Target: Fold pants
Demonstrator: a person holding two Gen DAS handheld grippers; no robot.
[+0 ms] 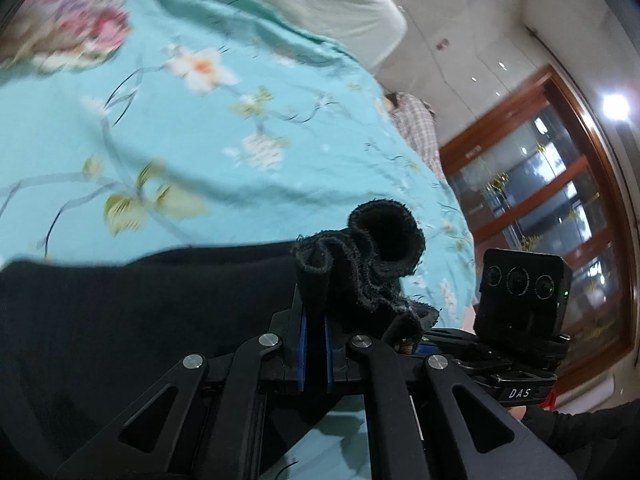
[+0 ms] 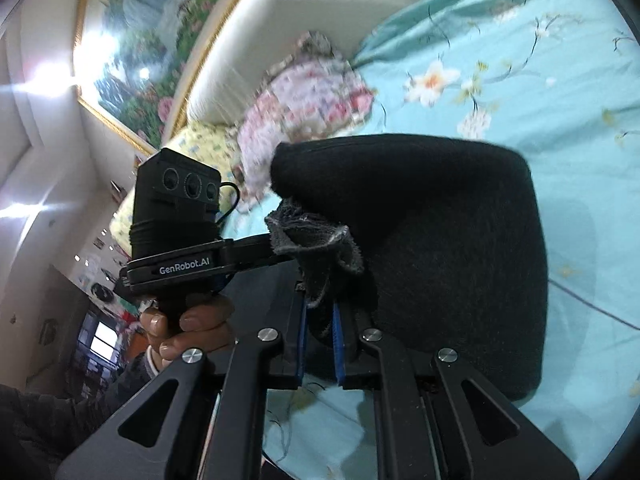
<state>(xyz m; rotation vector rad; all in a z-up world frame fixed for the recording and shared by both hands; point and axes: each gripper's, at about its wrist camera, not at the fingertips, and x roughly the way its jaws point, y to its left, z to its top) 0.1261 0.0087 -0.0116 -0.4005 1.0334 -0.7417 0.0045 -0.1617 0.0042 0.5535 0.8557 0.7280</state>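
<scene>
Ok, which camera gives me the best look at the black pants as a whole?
The right wrist view: the black pants spread across the blue floral bedsheet with their far and right edges in view. The left wrist view shows only a dark stretch and a bunched cuff at the left gripper.

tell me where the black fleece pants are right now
The black fleece pants hang over the turquoise floral bedsheet, with one bunched edge clamped in the left gripper and another in the right gripper.
</scene>
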